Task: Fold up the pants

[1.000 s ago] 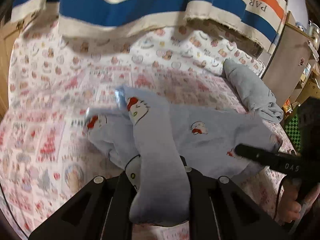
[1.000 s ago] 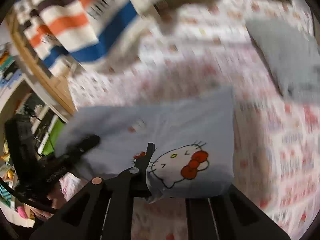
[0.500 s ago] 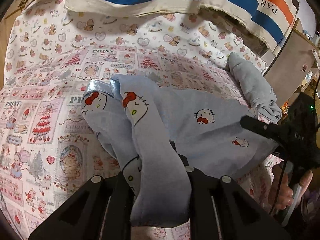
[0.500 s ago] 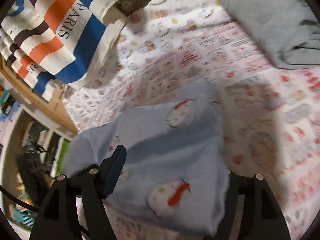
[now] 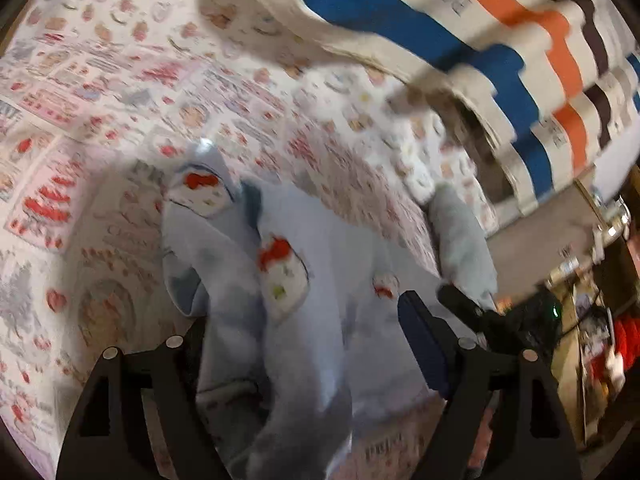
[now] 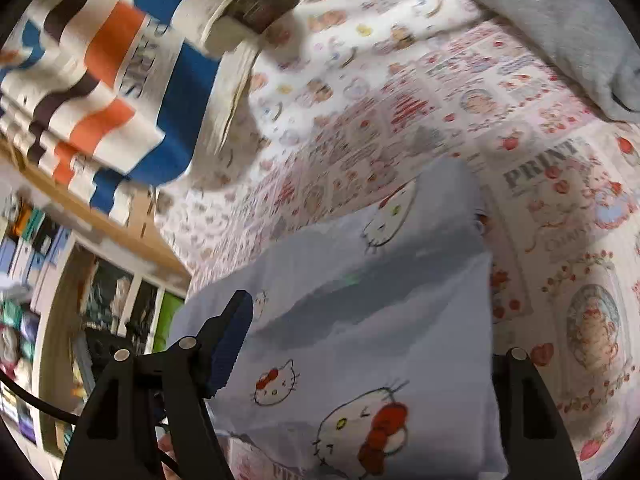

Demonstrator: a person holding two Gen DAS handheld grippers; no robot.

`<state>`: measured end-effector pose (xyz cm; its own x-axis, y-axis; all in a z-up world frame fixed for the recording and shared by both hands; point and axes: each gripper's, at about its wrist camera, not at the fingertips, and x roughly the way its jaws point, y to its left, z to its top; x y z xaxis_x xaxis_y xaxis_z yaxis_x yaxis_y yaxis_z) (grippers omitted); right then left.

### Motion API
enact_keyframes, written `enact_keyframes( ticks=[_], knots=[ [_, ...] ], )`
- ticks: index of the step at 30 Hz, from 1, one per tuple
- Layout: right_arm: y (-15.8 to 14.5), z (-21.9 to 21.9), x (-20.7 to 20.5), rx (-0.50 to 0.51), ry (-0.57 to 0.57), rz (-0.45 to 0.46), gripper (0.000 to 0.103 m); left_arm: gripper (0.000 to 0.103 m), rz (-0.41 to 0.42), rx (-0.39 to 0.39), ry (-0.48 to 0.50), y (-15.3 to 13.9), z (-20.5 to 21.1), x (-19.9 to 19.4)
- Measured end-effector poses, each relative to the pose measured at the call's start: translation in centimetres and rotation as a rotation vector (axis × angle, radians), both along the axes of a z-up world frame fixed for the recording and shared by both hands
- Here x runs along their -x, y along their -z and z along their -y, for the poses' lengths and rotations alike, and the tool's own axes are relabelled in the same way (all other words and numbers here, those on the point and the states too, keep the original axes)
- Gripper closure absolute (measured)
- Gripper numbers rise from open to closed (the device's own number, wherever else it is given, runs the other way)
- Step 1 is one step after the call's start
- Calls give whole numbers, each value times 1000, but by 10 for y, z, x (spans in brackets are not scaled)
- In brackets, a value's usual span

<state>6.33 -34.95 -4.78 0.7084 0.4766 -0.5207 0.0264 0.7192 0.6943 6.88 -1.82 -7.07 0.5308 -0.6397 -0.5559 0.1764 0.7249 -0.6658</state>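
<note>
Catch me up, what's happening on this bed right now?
A person with a handheld gripper in each hand is folding light blue cartoon-cat pants on a patterned bedsheet. The left gripper is opening, with the fabric lying loose between its fingers. The right gripper stands open over the folded pants, not pinching them. A grey garment lies further back, and a striped fabric sits at the far edge.

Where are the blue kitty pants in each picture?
Left wrist view: the blue kitty pants fill the lower middle, lying between the wide-apart fingers.
Right wrist view: the pants fill the lower middle, running up toward the centre.
Shared landmark: the grey garment, right of centre in the left view, top right in the right view.
</note>
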Motion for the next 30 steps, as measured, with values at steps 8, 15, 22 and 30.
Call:
enact_keyframes(
  ticks=[8, 15, 22, 30],
  knots=[
    [-1, -1, -6, 25, 81, -5, 32, 30, 53, -135, -70, -4, 19, -15],
    [14, 0, -15, 26, 41, -51, 93, 95, 116, -325, -3, -3, 47, -13],
    [-5, -18, -8, 191, -13, 17, 95, 96, 259, -484, 53, -25, 68, 2],
    [-47, -35, 16, 388, -14, 204, 95, 96, 334, -453, 49, -55, 62, 11]
  ],
)
